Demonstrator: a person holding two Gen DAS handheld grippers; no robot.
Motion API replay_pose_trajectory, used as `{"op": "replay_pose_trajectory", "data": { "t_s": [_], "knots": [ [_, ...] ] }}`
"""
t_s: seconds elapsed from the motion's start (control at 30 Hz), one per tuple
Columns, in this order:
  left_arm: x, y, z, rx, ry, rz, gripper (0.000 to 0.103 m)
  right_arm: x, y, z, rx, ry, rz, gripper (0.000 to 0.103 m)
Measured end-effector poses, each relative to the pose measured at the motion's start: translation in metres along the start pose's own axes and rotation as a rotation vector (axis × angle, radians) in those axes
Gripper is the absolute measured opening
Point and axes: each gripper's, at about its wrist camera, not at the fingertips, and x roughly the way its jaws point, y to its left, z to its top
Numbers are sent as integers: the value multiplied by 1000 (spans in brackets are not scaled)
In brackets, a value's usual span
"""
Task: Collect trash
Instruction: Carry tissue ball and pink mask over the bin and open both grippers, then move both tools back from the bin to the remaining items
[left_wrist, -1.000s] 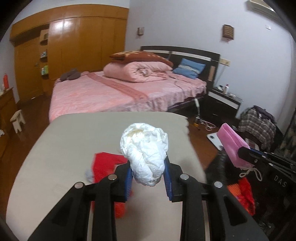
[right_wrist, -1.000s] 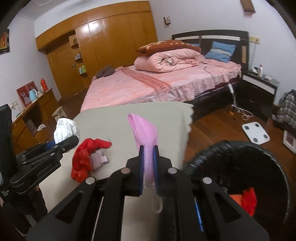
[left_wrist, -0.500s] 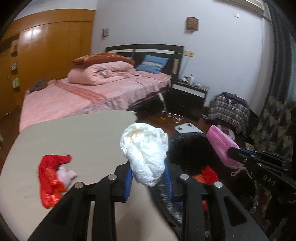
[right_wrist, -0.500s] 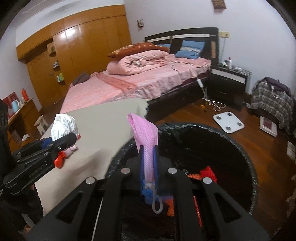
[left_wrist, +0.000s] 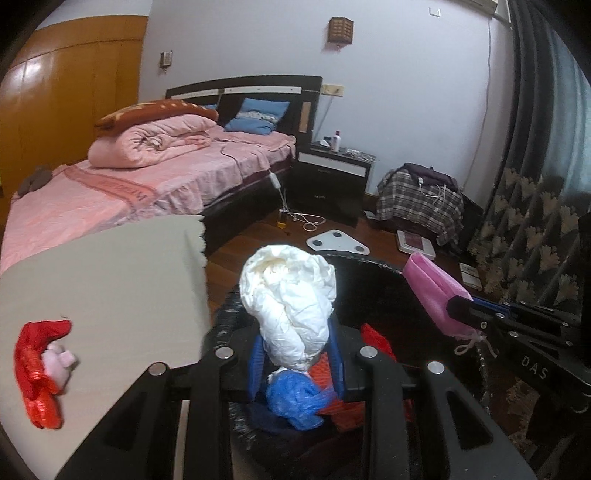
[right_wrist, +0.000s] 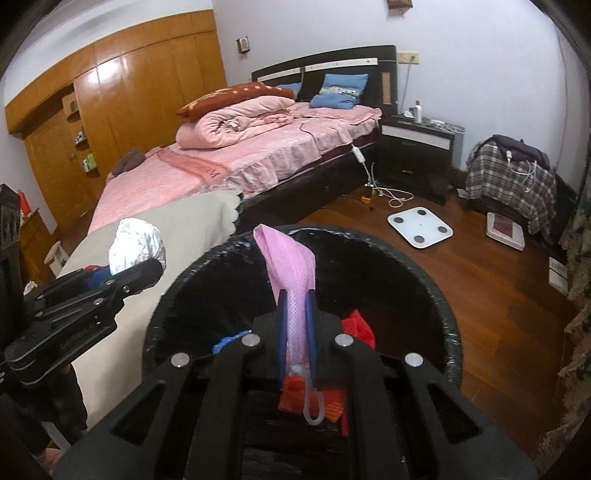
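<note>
Both grippers swung off the counter (left_wrist: 110, 280) since a second ago: the left gripper (left_wrist: 297, 360) and its white wad (left_wrist: 291, 302) now hang over the black bin (right_wrist: 448, 332), the right gripper (right_wrist: 295, 332) and pink mask (right_wrist: 291, 273) too.

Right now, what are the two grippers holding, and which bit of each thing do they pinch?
The left gripper pinches the crumpled white wad by its lower end. The right gripper pinches the pink face mask near its lower end, by the ear loop.

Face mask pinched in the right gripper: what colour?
Pink face mask, clearest in the right wrist view.
</note>
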Motion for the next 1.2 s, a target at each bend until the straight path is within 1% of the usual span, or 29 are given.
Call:
{"op": "replay_pose_trajectory", "data": {
  "t_s": [0.03,0.07,0.1,0.13,0.17,0.2,0.23,0.27,0.3,0.33,0.37,0.4,0.43,0.5,0.57,0.7,0.73,0.8,1.0,1.13,1.2],
  "knots": [
    [2,-2,0,0,2,-8,29,0,-2,0,2,1,-5,9],
    [6,-4,0,2,6,-19,30,2,-5,-1,4,3,-16,12],
    [8,-7,1,4,8,-28,31,2,-7,-2,6,3,-23,12],
    [11,-8,1,7,12,-43,35,3,-10,-3,8,5,-32,13],
    [13,-10,1,6,15,-60,42,4,-11,-3,10,6,-38,17],
    [16,-10,1,3,19,-81,47,4,-13,-4,12,6,-49,26],
    [15,-11,0,1,19,-89,54,4,-15,-5,17,5,-61,32],
    [15,-12,0,-1,16,-97,57,3,-17,-6,23,1,-68,42],
    [14,-12,-1,-2,14,-100,58,2,-19,-6,26,-3,-73,47],
    [13,-11,-2,-2,14,-98,59,1,-20,-6,27,-6,-78,49],
    [12,-8,-2,-2,14,-95,59,0,-21,-7,27,-12,-87,56],
    [10,-5,-3,-4,13,-88,59,-1,-23,-7,29,-18,-91,68],
    [8,-3,-3,-4,9,-82,59,-4,-22,-7,32,-31,-97,73],
    [-2,7,-4,-7,-12,-45,63,-7,-20,-5,32,-50,-100,91],
    [-12,18,-4,-18,-29,-10,71,-10,-13,-4,20,-63,-87,93],
    [-35,49,-7,-49,-56,74,74,-8,8,-1,-8,-59,-48,96],
    [-44,60,-9,-58,-64,110,76,-6,17,-1,-15,-58,-28,96],
    [-54,74,-12,-69,-71,148,77,-1,31,0,-27,-50,1,96],
    [-89,129,-29,-119,-87,306,78,19,91,4,-74,-24,108,96],
    [-104,161,-44,-148,-83,390,78,31,133,10,-115,-21,165,96],
    [-110,174,-50,-169,-79,413,78,38,154,13,-138,-24,192,96]
  ]
}}
